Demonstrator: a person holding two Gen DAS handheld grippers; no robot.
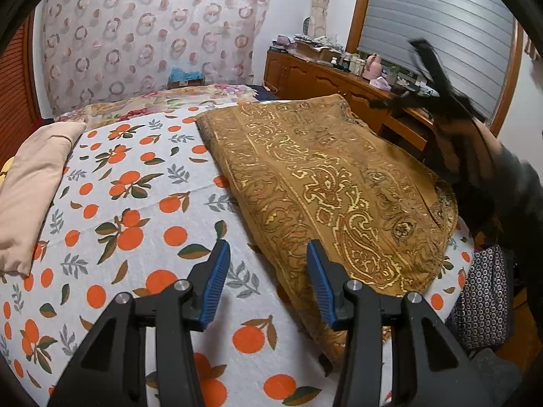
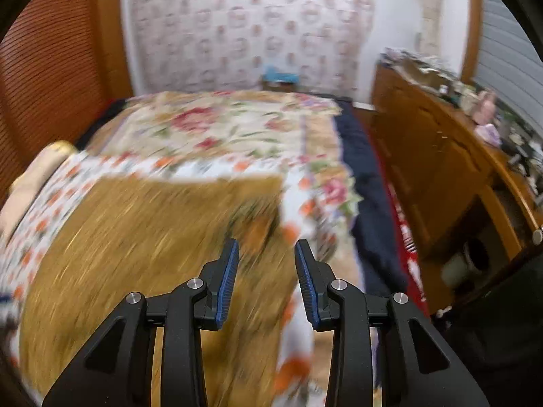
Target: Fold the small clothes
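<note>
An ochre cloth with a gold paisley pattern point(image 1: 322, 183) lies folded on the right half of the bed, its near corner reaching down toward the bed's edge. My left gripper point(image 1: 268, 247) hovers open over that near left edge, with the right blue pad above the cloth and the left pad above the sheet. In the right wrist view the same cloth point(image 2: 135, 237) is motion-blurred. My right gripper point(image 2: 266, 242) stands open above the cloth's far right corner with nothing pinched. A dark sleeve point(image 1: 516, 183) and a blurred black gripper frame show at the right of the left wrist view.
The bed carries a white sheet printed with oranges point(image 1: 135, 186), a beige pillow point(image 1: 30, 186) at the left and a floral blanket point(image 2: 220, 125) further back. A wooden dresser point(image 1: 322, 74) with clutter runs along the right. Dotted dark fabric point(image 1: 482, 298) hangs off the bed's right edge.
</note>
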